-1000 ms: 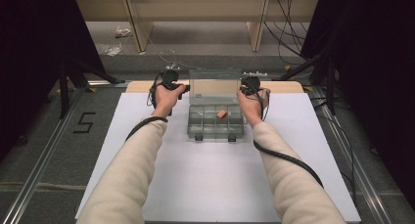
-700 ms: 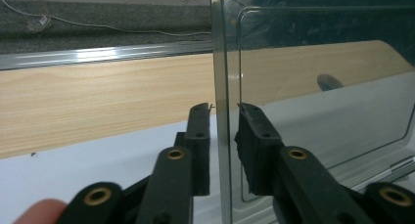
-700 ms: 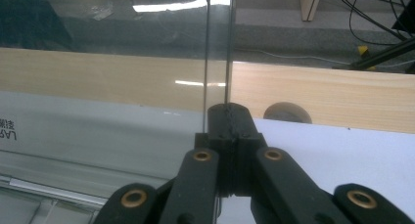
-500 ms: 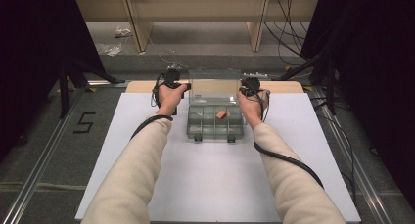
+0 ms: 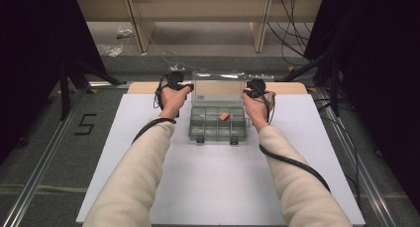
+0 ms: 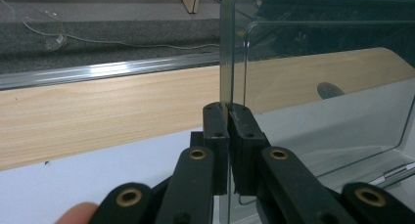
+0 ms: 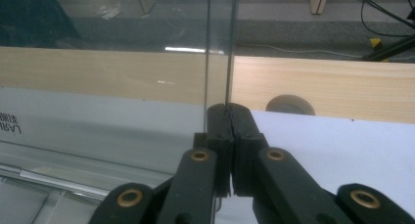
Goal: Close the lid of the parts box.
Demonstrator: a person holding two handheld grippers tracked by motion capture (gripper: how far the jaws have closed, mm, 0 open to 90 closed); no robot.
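A clear plastic compartment box (image 5: 194,132) sits at the back of the white table top, its transparent lid (image 5: 218,84) standing upright. A small orange piece (image 5: 224,116) lies in one of its compartments. My left gripper (image 5: 188,87) is at the lid's left edge. In the left gripper view the jaws of that gripper (image 6: 228,109) are pressed together on the edge of the lid (image 6: 318,62). My right gripper (image 5: 247,92) is at the lid's right edge. It (image 7: 228,109) pinches the edge of the lid (image 7: 122,62) the same way.
The white table top (image 5: 213,187) stretches toward the person in front of the box. A wooden strip (image 5: 143,88) with a round hole (image 7: 289,105) runs behind it. Cables (image 5: 292,162) trail from the grippers. Metal rails (image 5: 44,162) and a taped "5" (image 5: 85,124) flank the table.
The left hand has shifted slightly toward the lid's left edge. The right hand, the box and the upright lid stand as before.
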